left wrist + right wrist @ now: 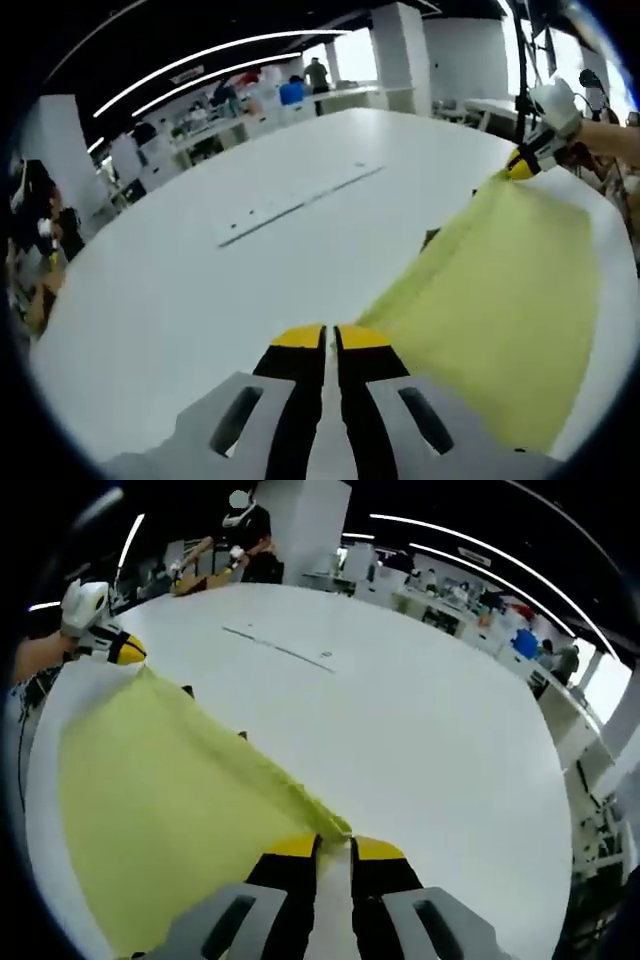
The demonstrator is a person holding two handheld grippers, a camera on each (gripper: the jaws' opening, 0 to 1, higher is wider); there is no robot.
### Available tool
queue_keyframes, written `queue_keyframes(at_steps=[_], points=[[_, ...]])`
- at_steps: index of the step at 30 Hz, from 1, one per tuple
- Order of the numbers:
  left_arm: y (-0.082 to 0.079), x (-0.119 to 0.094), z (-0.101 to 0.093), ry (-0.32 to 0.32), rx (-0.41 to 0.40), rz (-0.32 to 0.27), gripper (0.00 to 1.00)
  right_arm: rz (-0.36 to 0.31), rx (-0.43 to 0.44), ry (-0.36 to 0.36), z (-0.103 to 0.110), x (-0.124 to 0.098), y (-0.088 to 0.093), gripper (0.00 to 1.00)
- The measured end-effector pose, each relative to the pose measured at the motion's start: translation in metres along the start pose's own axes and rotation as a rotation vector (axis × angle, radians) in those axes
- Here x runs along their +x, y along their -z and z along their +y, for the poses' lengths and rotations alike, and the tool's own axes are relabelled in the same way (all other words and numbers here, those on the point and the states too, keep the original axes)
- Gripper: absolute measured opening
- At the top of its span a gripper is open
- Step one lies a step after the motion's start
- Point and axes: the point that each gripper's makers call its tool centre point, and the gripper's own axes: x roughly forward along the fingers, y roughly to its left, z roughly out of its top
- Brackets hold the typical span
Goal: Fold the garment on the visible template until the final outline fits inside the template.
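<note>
A yellow garment [500,300] hangs stretched between my two grippers over the white table [200,280]. In the left gripper view, my left gripper [331,338] is shut on one corner of the cloth, and the right gripper [528,160], held by a hand, pinches the far corner. In the right gripper view, my right gripper [336,846] is shut on the garment [160,810] at its near corner, and the left gripper [112,646] holds the other end. Small dark marks [188,690] peek out along the cloth's edge; the template itself is hidden under the cloth.
A thin seam line [300,205] runs across the table's middle. Desks and people [316,72] stand in the background beyond the far edge. A person [243,535] works at another table behind.
</note>
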Motion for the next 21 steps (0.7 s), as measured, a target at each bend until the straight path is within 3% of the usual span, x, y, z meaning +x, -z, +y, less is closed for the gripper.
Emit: queue_keyframes(at_steps=[3, 8, 10, 14, 21], points=[[-0.003, -0.002, 0.000, 0.028, -0.058, -0.035, 0.16, 0.005, 0.027, -0.008, -0.001, -0.005, 0.001, 0.23], [-0.007, -0.018, -0.008, 0.062, -0.112, -0.066, 0.31, -0.033, 0.138, -0.109, 0.016, -0.020, -0.007, 0.40], [-0.006, -0.024, -0.010, 0.070, -0.116, -0.067, 0.36, -0.035, 0.137, -0.114, 0.017, -0.024, -0.008, 0.48], [-0.006, -0.037, -0.014, 0.088, -0.141, -0.084, 0.44, -0.048, 0.169, -0.183, 0.039, -0.039, -0.011, 0.58], [-0.006, -0.061, -0.030, 0.149, -0.175, -0.115, 0.55, -0.016, 0.144, -0.253, 0.069, -0.062, -0.001, 0.73]])
